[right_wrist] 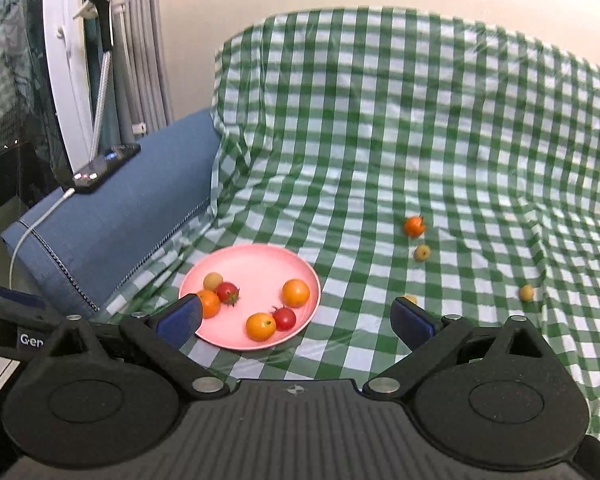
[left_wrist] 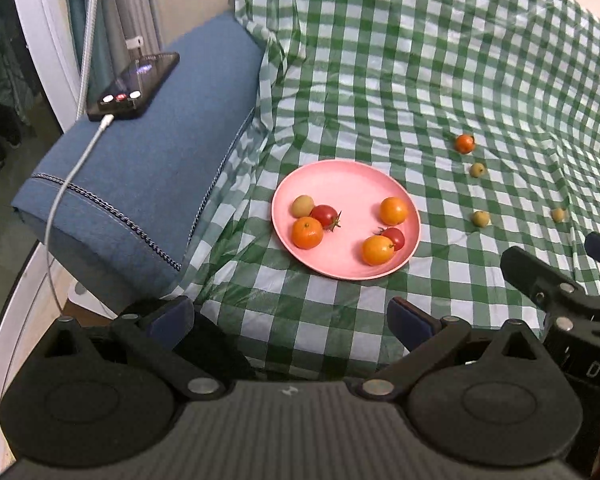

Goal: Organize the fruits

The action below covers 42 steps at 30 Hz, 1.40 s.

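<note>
Left wrist view: left gripper [left_wrist: 290, 316] hangs low over the green-checked cloth [left_wrist: 440, 80], jaws spread wide, nothing between them. Just ahead sits a pink plate [left_wrist: 348, 184] on the cloth. Six fruits on the plate: a yellowish loquat-like fruit [left_wrist: 302, 206] touching a red cherry tomato [left_wrist: 324, 216], with an orange citrus [left_wrist: 307, 233] against both; a second orange fruit [left_wrist: 394, 211] alone on the right side; near the front rim a third orange one [left_wrist: 377, 250] touching a second red tomato [left_wrist: 393, 237].

Loose on the cloth, right of the plate: an orange-red tomato [left_wrist: 465, 143] farthest back, a small yellow fruit [left_wrist: 477, 169] just in front of it, another yellow one [left_wrist: 481, 218] nearer the plate, and a fourth [left_wrist: 558, 214] well off to the right. The right gripper's arm enters at the right edge.

Right wrist view: right gripper [right_wrist: 296, 318] also has its jaws parted and empty, hovering with the plate's front edge between and ahead of them. Its left fingertip hides part of one orange fruit; its right fingertip nearly hides a yellow fruit.

Left of the cloth: blue sofa armrest [left_wrist: 140, 184] carrying a black phone [left_wrist: 134, 86] with a white cable [left_wrist: 66, 184] plugged in.
</note>
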Available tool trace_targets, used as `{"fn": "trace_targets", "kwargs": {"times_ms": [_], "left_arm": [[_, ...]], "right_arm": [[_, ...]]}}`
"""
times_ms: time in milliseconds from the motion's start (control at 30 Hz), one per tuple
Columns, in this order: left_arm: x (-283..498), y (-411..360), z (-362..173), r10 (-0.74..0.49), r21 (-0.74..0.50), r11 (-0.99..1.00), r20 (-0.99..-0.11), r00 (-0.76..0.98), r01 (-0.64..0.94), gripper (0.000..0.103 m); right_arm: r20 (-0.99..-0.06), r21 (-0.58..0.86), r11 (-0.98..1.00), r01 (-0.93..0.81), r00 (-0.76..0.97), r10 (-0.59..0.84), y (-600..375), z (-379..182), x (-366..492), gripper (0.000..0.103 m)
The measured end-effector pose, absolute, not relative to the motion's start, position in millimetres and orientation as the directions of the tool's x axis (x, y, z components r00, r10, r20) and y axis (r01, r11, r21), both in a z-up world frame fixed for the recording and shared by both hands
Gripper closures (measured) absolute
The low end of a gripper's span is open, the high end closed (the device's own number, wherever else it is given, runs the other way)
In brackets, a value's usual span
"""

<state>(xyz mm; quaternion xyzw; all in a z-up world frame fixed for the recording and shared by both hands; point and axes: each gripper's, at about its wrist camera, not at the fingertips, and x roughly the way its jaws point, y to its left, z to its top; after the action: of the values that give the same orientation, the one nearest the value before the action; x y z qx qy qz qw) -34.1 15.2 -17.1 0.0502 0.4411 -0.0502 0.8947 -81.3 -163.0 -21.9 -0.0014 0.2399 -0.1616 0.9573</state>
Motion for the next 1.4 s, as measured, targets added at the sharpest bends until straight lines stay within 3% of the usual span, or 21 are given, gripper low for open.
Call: {"fn": "trace_targets", "kwargs": {"times_ms": [367,1400], "left_arm": [[-62,16,-1,-0.046,0.056,0.989,-0.755,0.654,0.134,0.0],[-50,7,-12,-0.026,0.099,0.982,-0.778,0.628,0.164,0.0]], "right_arm": [[-0.406,-0.078,0.947,0.311,0.858,-0.315,-151,-10,-108,0.003],[-0.444,-0.036,0.944,0.328,0.841,-0.308,-162,-18,-106,0.003]]}}
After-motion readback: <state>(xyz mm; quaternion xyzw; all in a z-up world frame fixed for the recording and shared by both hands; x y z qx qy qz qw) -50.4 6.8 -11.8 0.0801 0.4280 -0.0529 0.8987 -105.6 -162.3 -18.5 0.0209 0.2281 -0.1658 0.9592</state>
